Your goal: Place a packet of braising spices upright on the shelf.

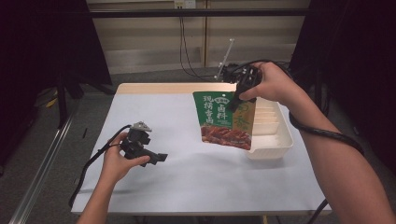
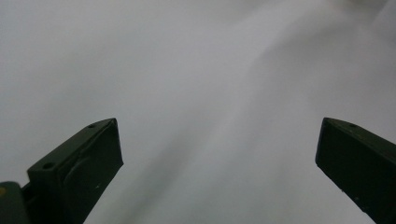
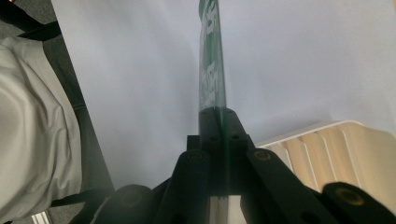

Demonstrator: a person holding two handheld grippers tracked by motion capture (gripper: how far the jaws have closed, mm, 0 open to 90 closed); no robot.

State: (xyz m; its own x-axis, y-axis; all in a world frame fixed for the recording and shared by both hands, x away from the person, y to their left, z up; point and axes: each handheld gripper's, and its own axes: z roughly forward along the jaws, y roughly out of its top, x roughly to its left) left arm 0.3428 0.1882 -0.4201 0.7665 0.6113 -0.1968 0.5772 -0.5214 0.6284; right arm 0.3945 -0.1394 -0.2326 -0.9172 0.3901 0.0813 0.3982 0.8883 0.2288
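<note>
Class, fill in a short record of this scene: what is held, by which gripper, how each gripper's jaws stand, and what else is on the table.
held item: green food pouch, hanging upright above the table
holder: right gripper, jaws shut on the pouch's top edge
left gripper: jaws wide apart, nothing between them, low over the table
other item: white slotted tray at the table's right side, just behind the pouch
surface: pale table

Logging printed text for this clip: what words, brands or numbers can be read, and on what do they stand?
"现捞卤料", large white characters in two columns on the green pouch that hangs from the right tool; my best reading.
Small yellow badge at the pouch's top: too small to read.
Right gripper view: white print along the pouch's edge, too skewed to read.
Nothing else bears text.
</note>
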